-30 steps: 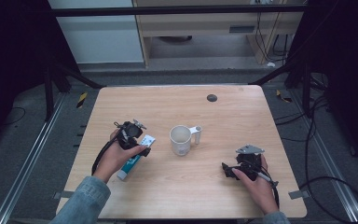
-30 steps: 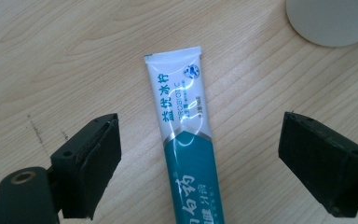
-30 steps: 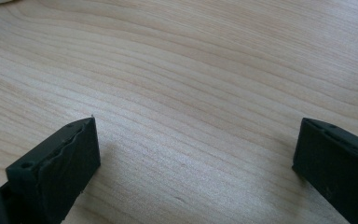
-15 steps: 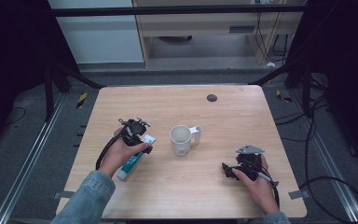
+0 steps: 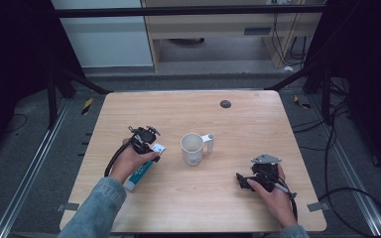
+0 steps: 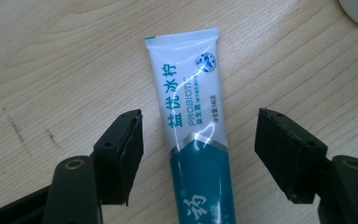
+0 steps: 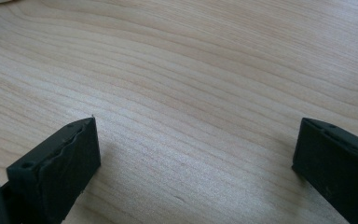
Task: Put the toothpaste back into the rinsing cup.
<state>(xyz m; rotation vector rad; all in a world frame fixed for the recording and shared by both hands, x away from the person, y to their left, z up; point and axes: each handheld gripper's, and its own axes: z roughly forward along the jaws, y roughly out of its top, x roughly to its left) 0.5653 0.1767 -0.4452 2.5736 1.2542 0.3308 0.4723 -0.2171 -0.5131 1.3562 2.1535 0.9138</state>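
The left gripper (image 6: 198,154) is hanging right over the toothpaste tube (image 6: 193,135), which is lying flat on the wooden table (image 5: 248,119), just to the left of the white mug (image 5: 192,148). Its jaws have just been closing in, one on each side of the tube, but they are not touching it yet and bare wood is showing in both gaps. The right gripper (image 7: 196,163) is sitting low over the bare table near the right corner, well apart from the mug, with its jaws standing wide apart and nothing between them
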